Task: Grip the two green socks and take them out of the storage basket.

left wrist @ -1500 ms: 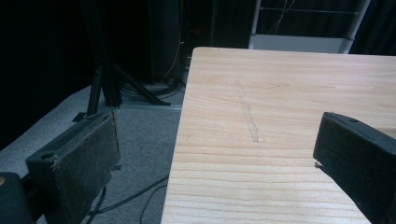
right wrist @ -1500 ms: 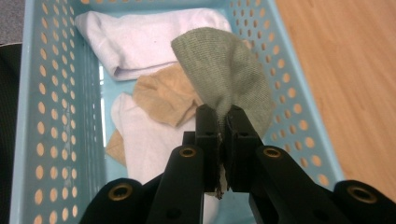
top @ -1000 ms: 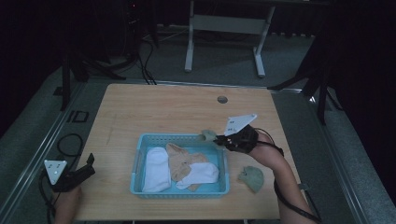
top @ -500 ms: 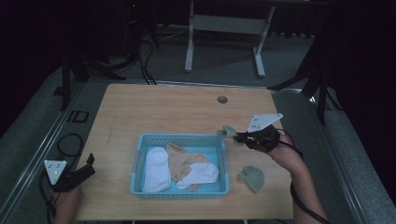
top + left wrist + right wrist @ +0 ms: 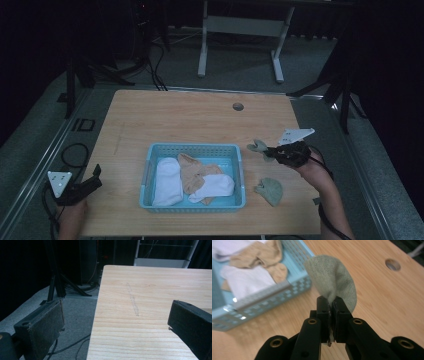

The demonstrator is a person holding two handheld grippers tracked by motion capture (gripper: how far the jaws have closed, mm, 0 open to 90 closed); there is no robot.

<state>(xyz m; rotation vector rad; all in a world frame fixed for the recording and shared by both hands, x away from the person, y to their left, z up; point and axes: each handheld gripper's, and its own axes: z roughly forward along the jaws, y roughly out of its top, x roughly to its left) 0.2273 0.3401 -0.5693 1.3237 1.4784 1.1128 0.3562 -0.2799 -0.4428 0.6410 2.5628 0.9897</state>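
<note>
A light blue basket [image 5: 239, 165] sits on the table's near half and holds two white socks [image 5: 166, 180] and a tan sock [image 5: 195, 172]. Just right of the basket my right gripper [image 5: 267, 151] is shut on a green sock [image 5: 259, 146], held above the table. In the right gripper view the green sock [image 5: 334, 282] sticks up from the shut jaws, with the basket [image 5: 274, 290] behind it. A second green sock [image 5: 270, 189] lies on the table nearer the front edge. My left gripper [image 5: 95, 175] rests open at the table's near left corner, nothing between its pads [image 5: 47, 325].
A round hole [image 5: 238, 106] marks the wooden table [image 5: 190, 120] at the back. The table's left edge [image 5: 96, 315] runs between my left jaws, with floor and cables beyond. A metal stand [image 5: 240, 30] is behind the table.
My right gripper has carried the green sock from the basket's right rim out to the right, over bare table. The left gripper has stayed still.
</note>
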